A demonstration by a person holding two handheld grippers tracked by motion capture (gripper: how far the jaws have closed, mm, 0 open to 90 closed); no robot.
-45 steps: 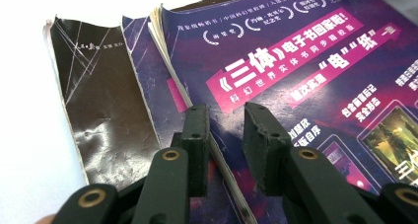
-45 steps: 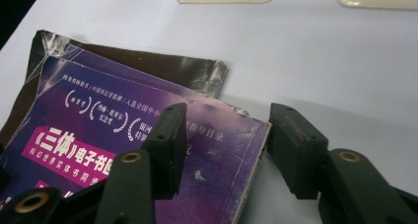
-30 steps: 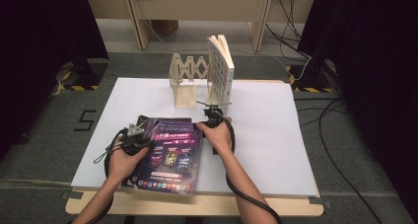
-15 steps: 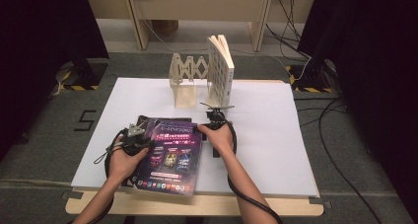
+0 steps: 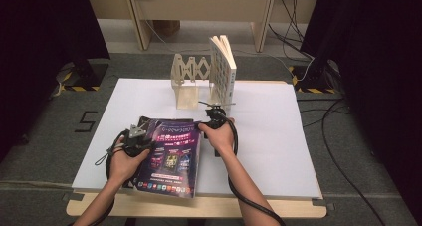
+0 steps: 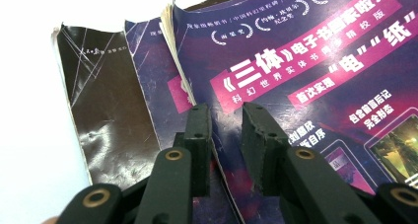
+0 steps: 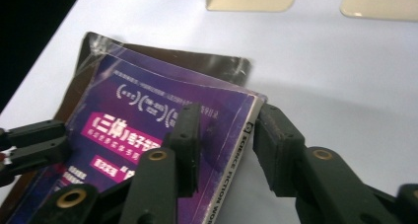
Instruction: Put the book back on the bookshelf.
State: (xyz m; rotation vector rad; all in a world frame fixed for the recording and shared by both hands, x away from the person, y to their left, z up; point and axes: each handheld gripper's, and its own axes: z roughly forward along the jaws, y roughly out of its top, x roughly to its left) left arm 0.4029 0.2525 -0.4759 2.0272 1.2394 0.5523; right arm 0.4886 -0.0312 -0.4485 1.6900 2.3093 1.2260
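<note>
1. Straddling the page edge of the purple book [image 6: 305,71] with the left gripper [image 6: 226,135], low in the left gripper view: one jaw over the cover, the other outside the pages. Cannot tell whether the pads actually bite.
2. Resting that book on top of a second purple book [image 6: 148,86] and a dark book [image 6: 98,110], lower left of centre in the high view, near the table's front edge. Probably being taken off the pile.
3. Coming in on the spine side with the right gripper [image 7: 224,135]: jaws spread but just been closing, spine between them, one pad over the cover, the other beside the spine with a gap showing. Not pinching yet. Looks like a two-sided hold in the making, so the floppy cover lifts flat.
4. Working on a white table [image 5: 278,136], bare to the right of the hands, wooden rim showing along the bottom.
5. Standing farther up, centre of the high view: a pale wooden rack [image 5: 186,81], with an upright book [image 5: 224,71] touching its right side. Likely where the pile is headed.
6. Beyond that, grey floor [image 5: 368,206], a "5" mark [image 5: 85,120] at left, cables [image 5: 343,171] trailing at right, black curtains [image 5: 45,47] on both sides, and a wooden bench [image 5: 199,2] across the top.
</note>
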